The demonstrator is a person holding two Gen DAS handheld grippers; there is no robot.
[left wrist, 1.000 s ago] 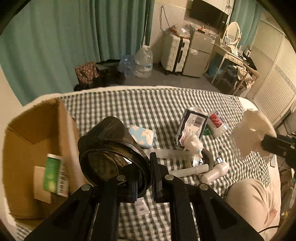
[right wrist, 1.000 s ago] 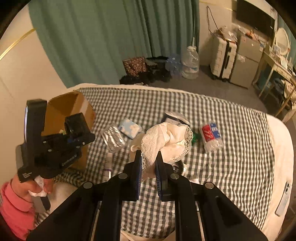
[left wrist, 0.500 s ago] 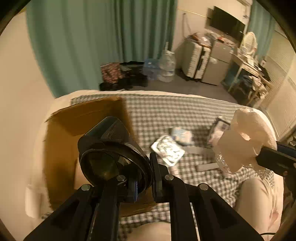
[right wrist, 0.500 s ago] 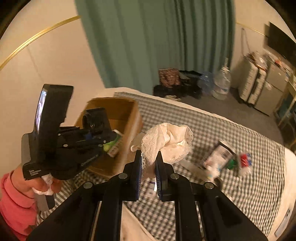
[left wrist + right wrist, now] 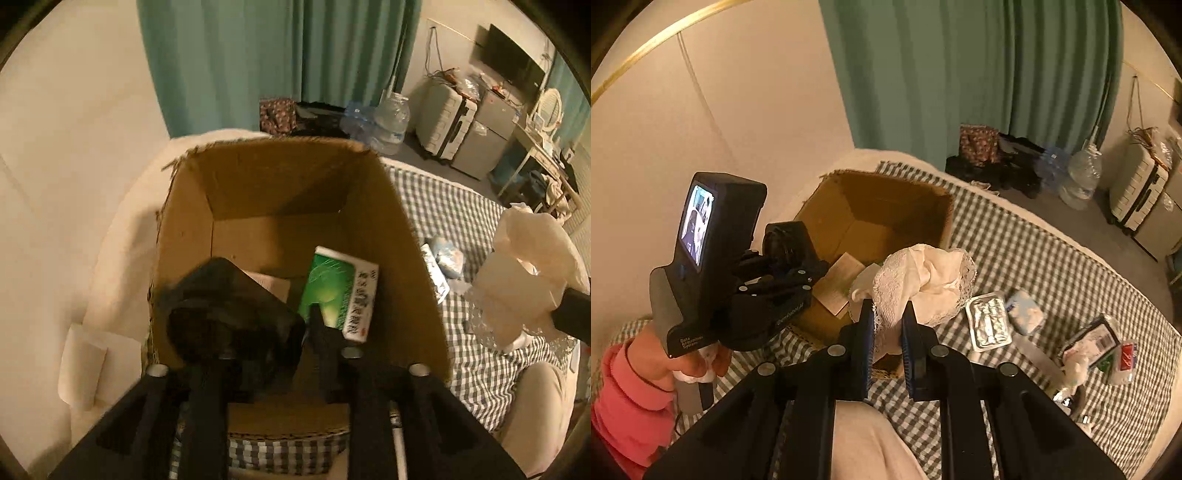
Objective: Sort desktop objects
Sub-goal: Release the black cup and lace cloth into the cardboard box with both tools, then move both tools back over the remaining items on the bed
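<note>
1. Two hand-held black grippers are over one end of a bed that is covered with a grey-and-white checked cloth [image 5: 1052, 258]. An open brown cardboard box [image 5: 417, 258] stands on this cloth and is the landmark here.
2. The left gripper [image 5: 280, 332] points down into the box. Its jaws are opening, and the round black lens-shaped object [image 5: 225, 317] is between them, against the left finger; the picture is blurred, so I cannot tell if it is free already.
3. Inside the box, a green and white carton with printed text [image 5: 340, 291] leans against the right wall, and a flat paper sheet [image 5: 271, 282] lies on the bottom.
4. The right gripper [image 5: 888, 332] is beside the box on its right side, with its jaws clenched on a crumpled cream cloth with a lace edge [image 5: 923, 280].
5. On the checked cloth to the right of the box lie a silver blister pack [image 5: 988, 323], a small light-blue packet [image 5: 1023, 312], a dark barcode pouch [image 5: 1097, 338] and a small red-and-white packet [image 5: 1124, 360].
6. A hand [image 5: 690, 358] in a pink sleeve [image 5: 628, 398] holds the left gripper, just left of the box.
7. Behind the box hang green curtains [image 5: 960, 74], next to a plain cream wall [image 5: 738, 92]. On the floor beyond the box are a large clear water bottle [image 5: 393, 118], a white suitcase [image 5: 441, 122] and dark bags [image 5: 993, 158].
</note>
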